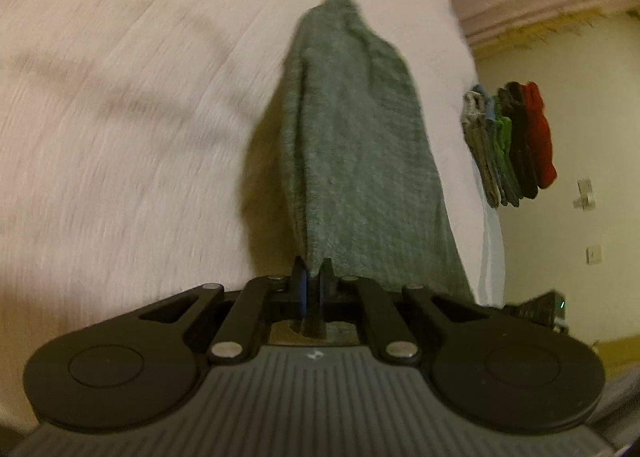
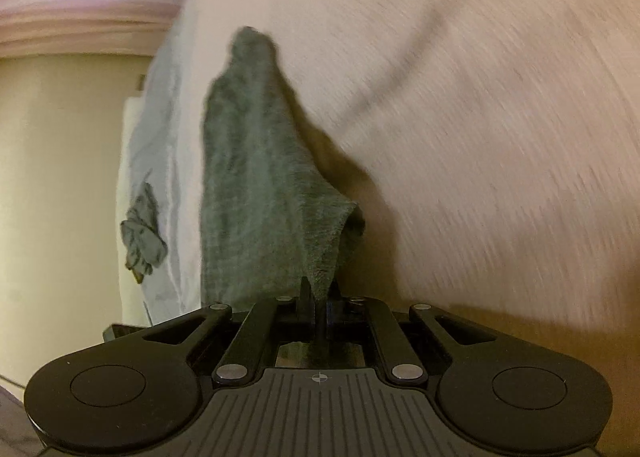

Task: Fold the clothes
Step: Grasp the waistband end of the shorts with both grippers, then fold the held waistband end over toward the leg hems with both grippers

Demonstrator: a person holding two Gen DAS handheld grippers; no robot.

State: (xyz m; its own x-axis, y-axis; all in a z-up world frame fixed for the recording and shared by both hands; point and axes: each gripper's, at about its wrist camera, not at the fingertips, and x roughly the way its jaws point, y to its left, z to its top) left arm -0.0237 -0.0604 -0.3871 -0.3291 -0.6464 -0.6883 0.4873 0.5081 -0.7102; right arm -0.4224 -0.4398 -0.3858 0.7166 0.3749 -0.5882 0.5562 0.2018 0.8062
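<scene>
Left wrist view shows the left gripper [image 1: 315, 271] pinched tight on a near corner of the grey-green garment [image 1: 356, 161], which stretches straight away over the white bedsheet [image 1: 120, 117]. The right gripper [image 2: 320, 289] is likewise clamped on the garment's other near corner, so both hands are equally close. A stack of folded clothes [image 1: 508, 145] sits well apart, and a crumpled grey cloth [image 2: 142, 229] lies aside; nothing blocks the fold.

The left gripper [image 1: 315, 269] points down and forward, its two fingers pinched tight together. The right gripper [image 2: 320, 291] tilts down too, and its fingers are pinched tight.
</scene>
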